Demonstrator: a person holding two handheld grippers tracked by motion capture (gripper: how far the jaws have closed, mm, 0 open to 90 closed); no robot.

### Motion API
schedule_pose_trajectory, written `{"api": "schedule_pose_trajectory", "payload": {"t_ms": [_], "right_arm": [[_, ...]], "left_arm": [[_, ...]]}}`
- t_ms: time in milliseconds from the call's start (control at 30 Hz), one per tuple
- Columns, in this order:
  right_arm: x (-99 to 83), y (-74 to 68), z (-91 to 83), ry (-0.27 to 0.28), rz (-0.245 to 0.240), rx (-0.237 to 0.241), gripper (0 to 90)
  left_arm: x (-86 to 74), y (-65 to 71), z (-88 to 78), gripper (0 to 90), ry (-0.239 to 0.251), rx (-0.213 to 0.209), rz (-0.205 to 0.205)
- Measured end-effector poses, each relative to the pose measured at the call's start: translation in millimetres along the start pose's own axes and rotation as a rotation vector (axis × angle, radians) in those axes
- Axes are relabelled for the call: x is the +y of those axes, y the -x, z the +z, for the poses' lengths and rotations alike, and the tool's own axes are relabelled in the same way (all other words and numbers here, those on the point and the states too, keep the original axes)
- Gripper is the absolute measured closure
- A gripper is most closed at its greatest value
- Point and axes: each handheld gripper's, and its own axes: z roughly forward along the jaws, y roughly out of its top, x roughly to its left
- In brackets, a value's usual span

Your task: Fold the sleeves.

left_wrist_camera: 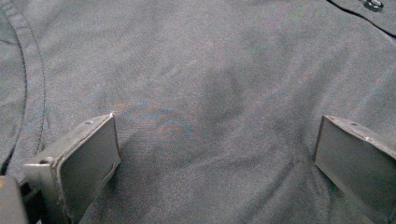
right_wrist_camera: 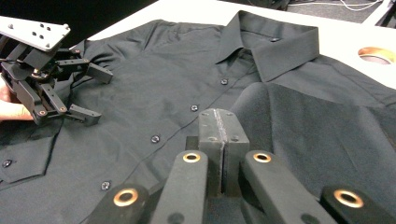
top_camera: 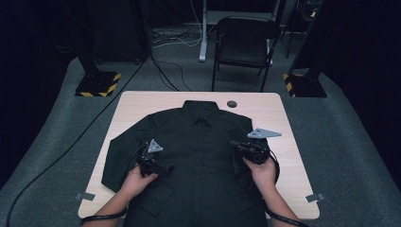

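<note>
A black button-up shirt [top_camera: 198,137] lies face up on the light wooden table [top_camera: 142,101], collar to the far side. My left gripper [top_camera: 165,166] rests on the shirt's left chest, jaws wide open over smooth cloth [left_wrist_camera: 210,70] with nothing between them [left_wrist_camera: 215,154]. It also shows across the shirt [right_wrist_camera: 177,79] as the left gripper [right_wrist_camera: 99,95] in the right gripper view. My right gripper [top_camera: 238,147] sits at the shirt's right side with its jaws pressed together [right_wrist_camera: 218,122]. A dull, folded-over flap of the shirt [right_wrist_camera: 317,126] runs up to the jaw tips and seems pinched there.
A round cable hole [top_camera: 231,103] sits in the table just beyond the collar. A black folding chair [top_camera: 246,42] stands behind the table. Two stand bases with yellow-black stripes [top_camera: 98,84] [top_camera: 305,85] and cables lie on the grey floor.
</note>
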Motion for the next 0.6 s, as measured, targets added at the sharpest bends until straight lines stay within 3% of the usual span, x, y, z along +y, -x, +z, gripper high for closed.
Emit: {"api": "schedule_pose_trajectory", "payload": {"t_ms": [600], "right_arm": [[2.2, -13.6, 26.6, -0.025, -0.010, 0.033, 90.0]], "left_arm": [[0.0, 0.0, 0.0, 0.0, 0.000, 0.000, -0.001]]}}
